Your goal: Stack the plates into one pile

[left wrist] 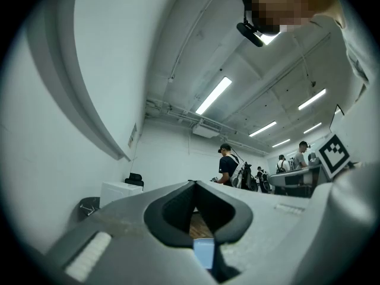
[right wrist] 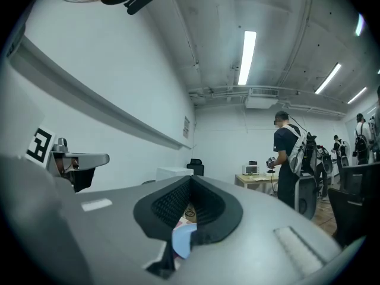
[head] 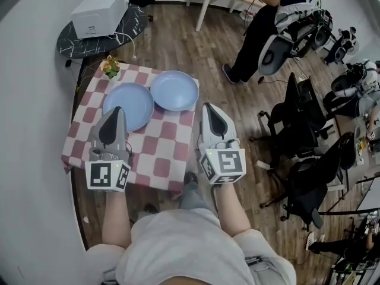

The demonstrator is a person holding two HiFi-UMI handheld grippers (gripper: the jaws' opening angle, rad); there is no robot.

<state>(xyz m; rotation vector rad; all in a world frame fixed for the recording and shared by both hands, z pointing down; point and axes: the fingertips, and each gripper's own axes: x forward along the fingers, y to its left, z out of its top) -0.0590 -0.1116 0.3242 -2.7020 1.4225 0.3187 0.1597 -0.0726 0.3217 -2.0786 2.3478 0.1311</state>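
From the head view, a small table with a red and white checked cloth (head: 155,150) stood in front of the person. Two light blue plates lay on it side by side, not stacked: the left plate (head: 132,101) and the right plate (head: 174,90), their rims touching or slightly overlapping. A small flower pot (head: 110,67) stood at the far left corner of the cloth. The left gripper (head: 118,110) hung above the near part of the cloth, and in the picture its tip reached over the near edge of the left plate. The right gripper (head: 208,107) was at the right edge of the table, near the right plate but apart from it. A white box (head: 100,10) rested on a dark round table (head: 132,20) further away, and a person in dark clothes (head: 261,22) stood on the wooden floor.

In the left gripper view, the jaws of the left gripper (left wrist: 194,184) were pressed together with nothing between them. Through the dark gap below, a small piece of a blue plate (left wrist: 203,253) was visible.

In the right gripper view, the jaws of the right gripper (right wrist: 190,180) were also pressed together and empty. A small piece of a blue plate (right wrist: 183,240) showed through the gap. The left gripper (right wrist: 77,162) appeared at the left side.
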